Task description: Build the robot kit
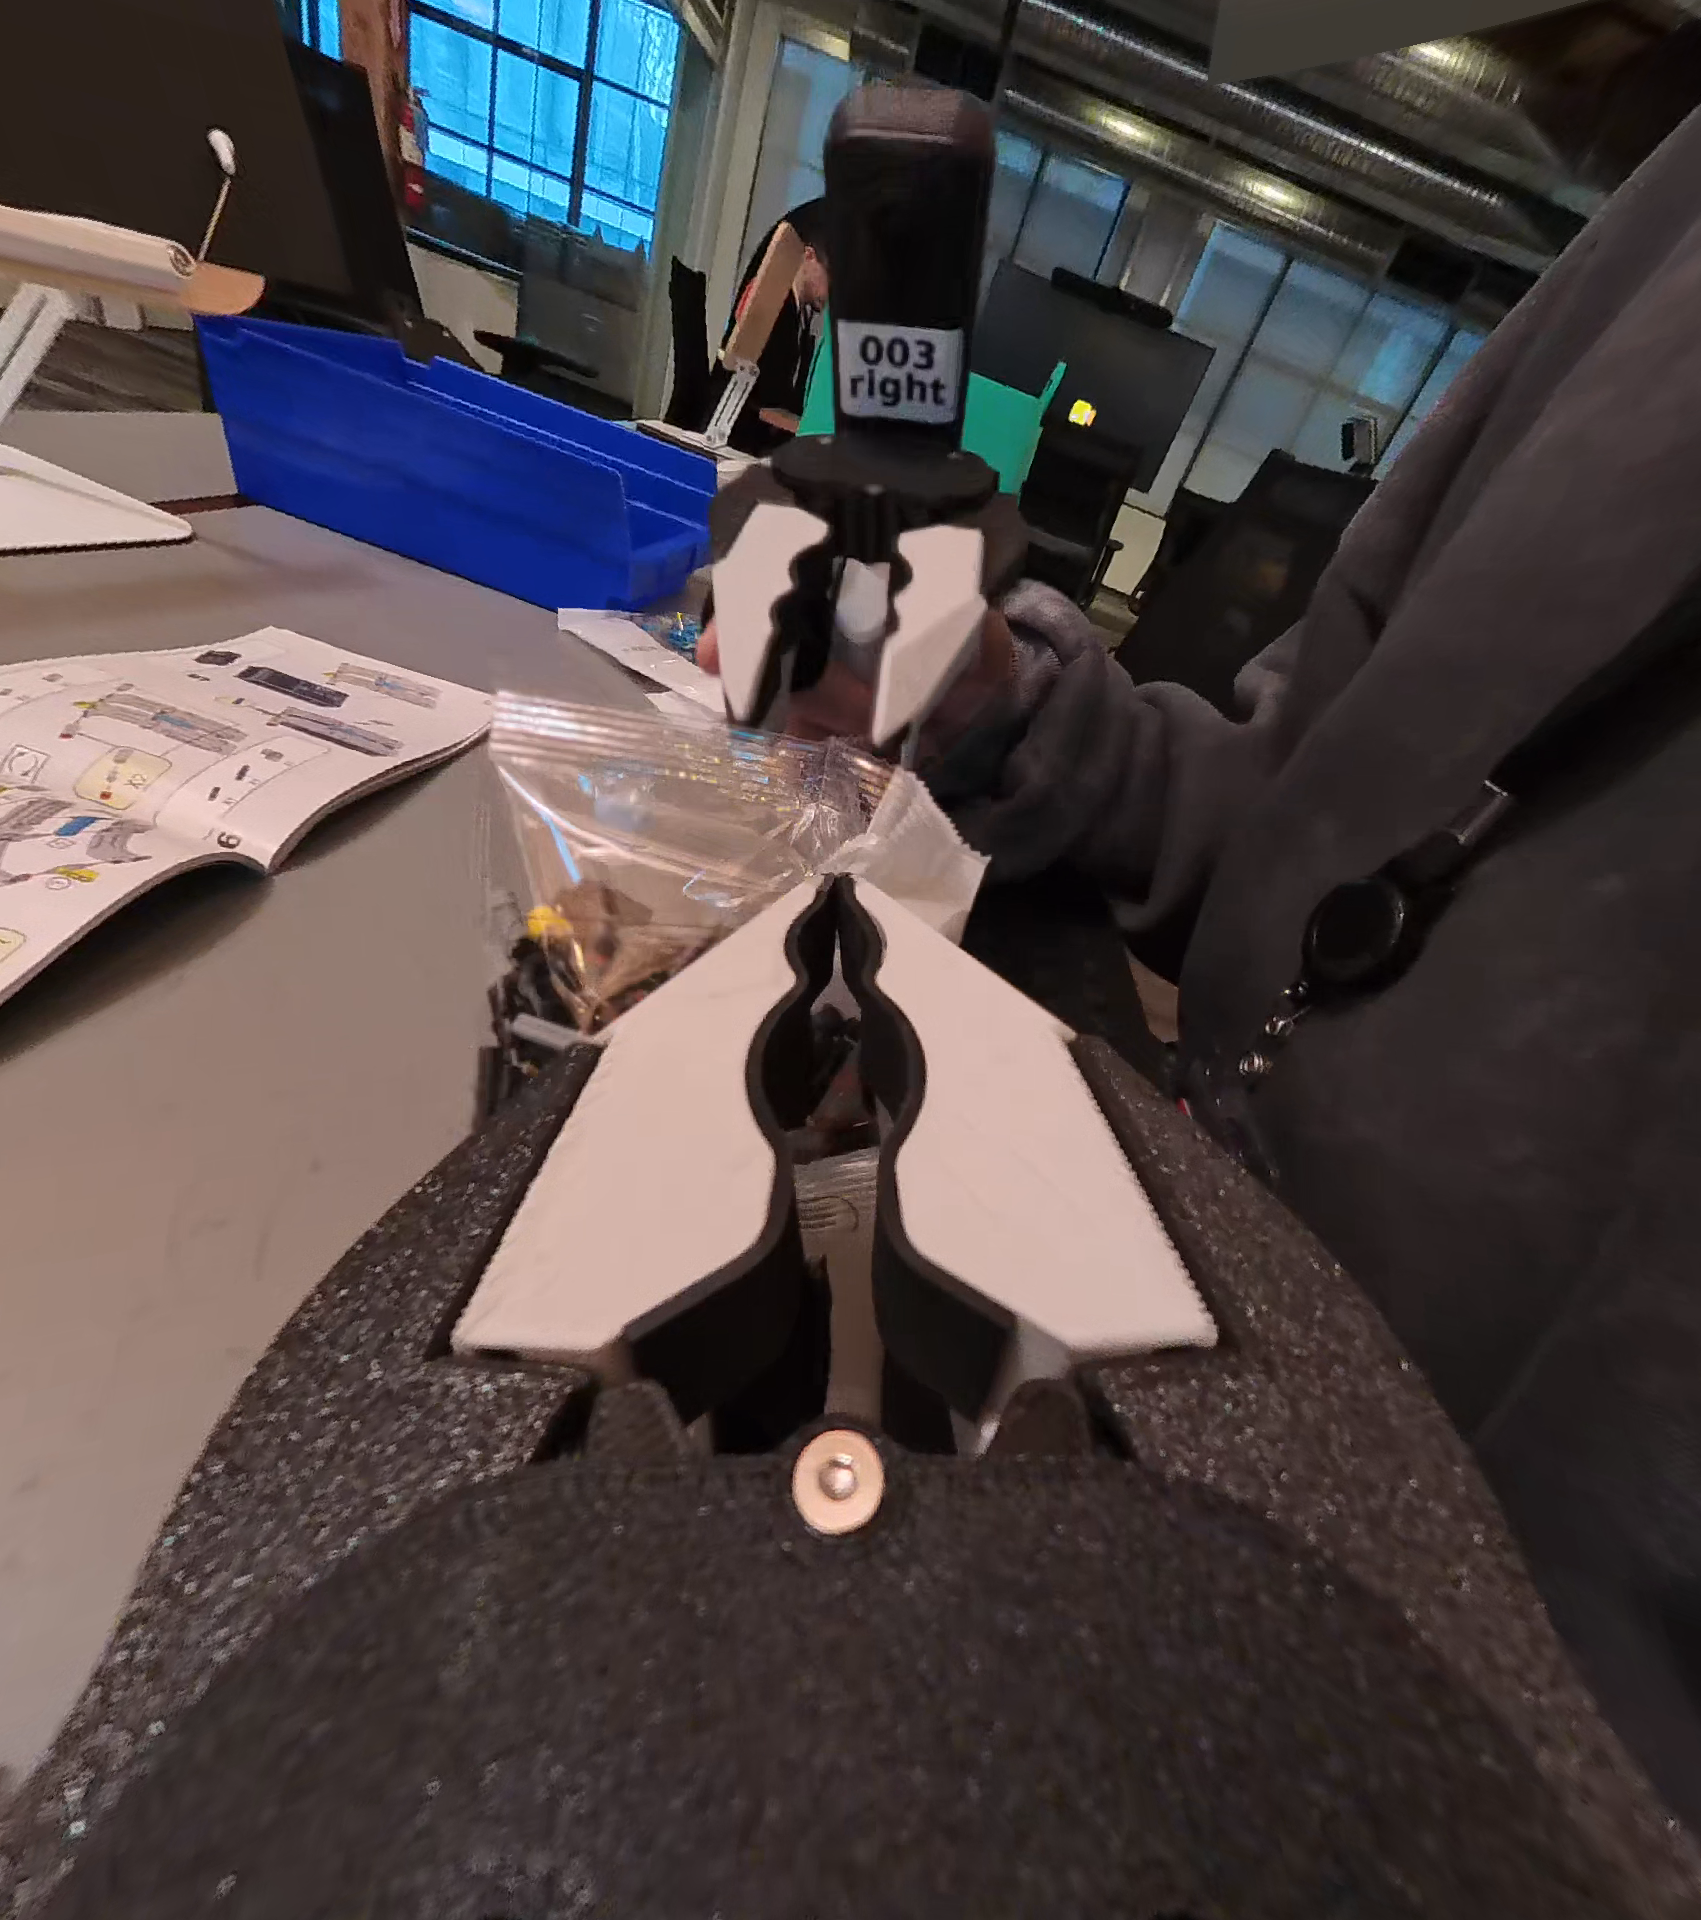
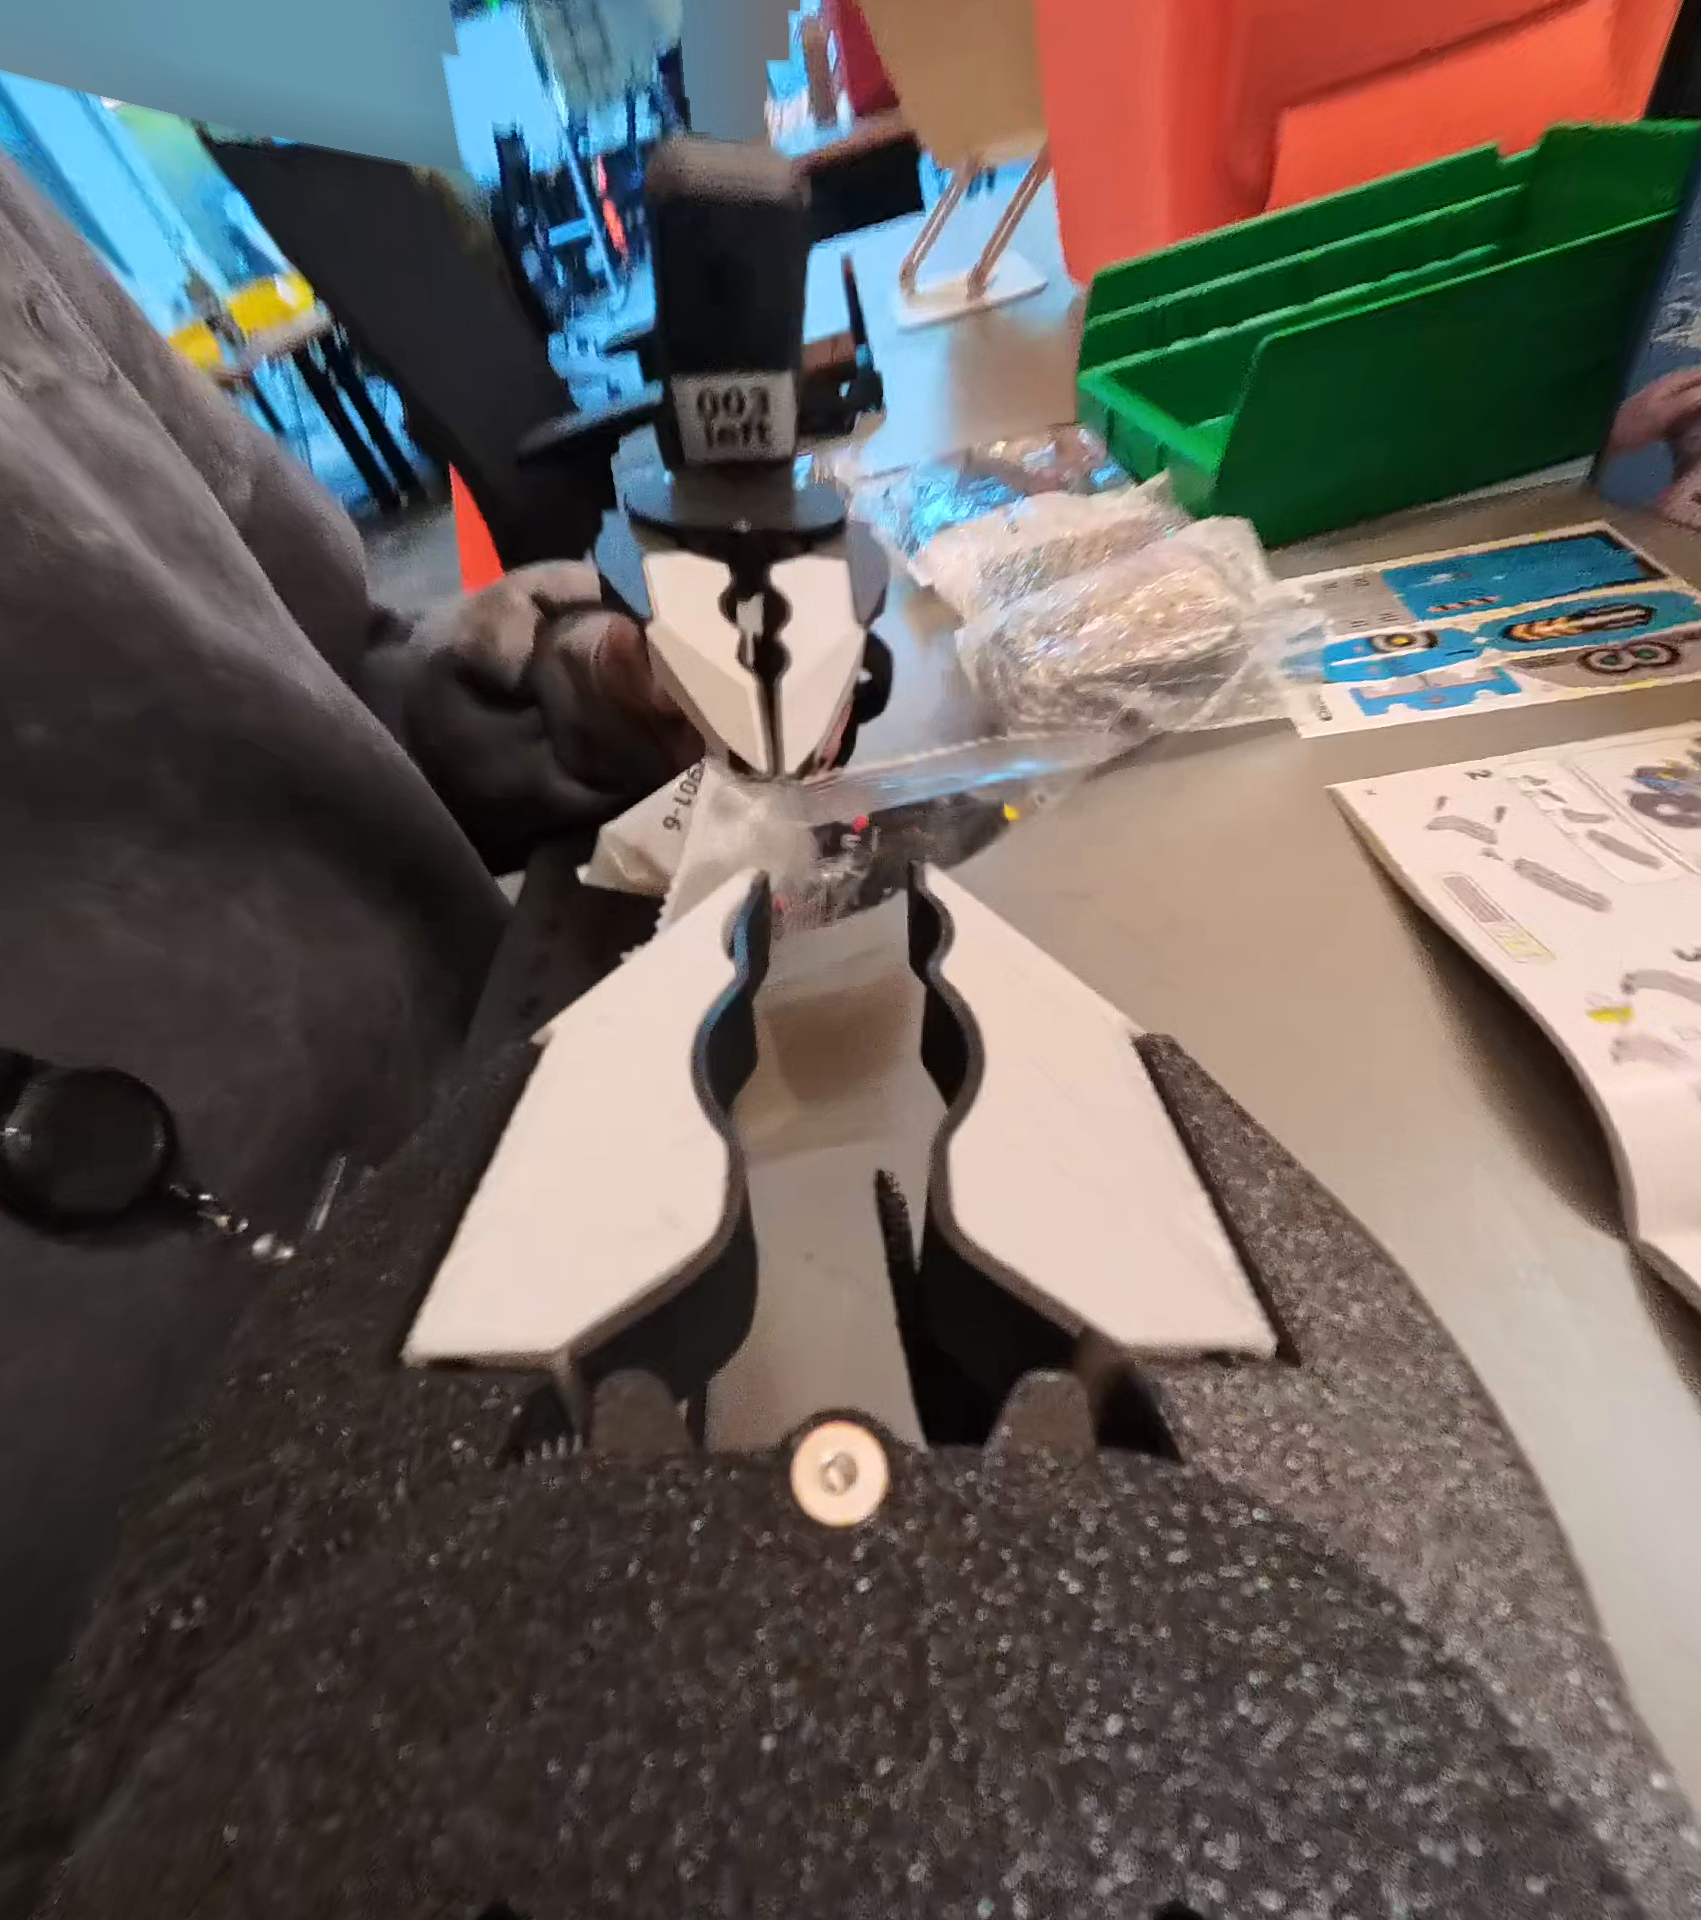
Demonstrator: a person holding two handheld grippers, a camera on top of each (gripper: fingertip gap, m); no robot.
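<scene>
Here the left gripper (image 1: 838, 883) is pinching, tips together, the crimped edge of a clear plastic bag of small building pieces (image 1: 659, 831), which is hanging just above the grey worktop (image 1: 202, 1143). At twelve o'clock from it, the right gripper (image 1: 820, 717) is hovering over the bag's top edge with its fingers parted and nothing between them. An open instruction booklet (image 1: 150, 748) is lying at ten o'clock, a blue bin (image 1: 441, 468) beyond it.
</scene>
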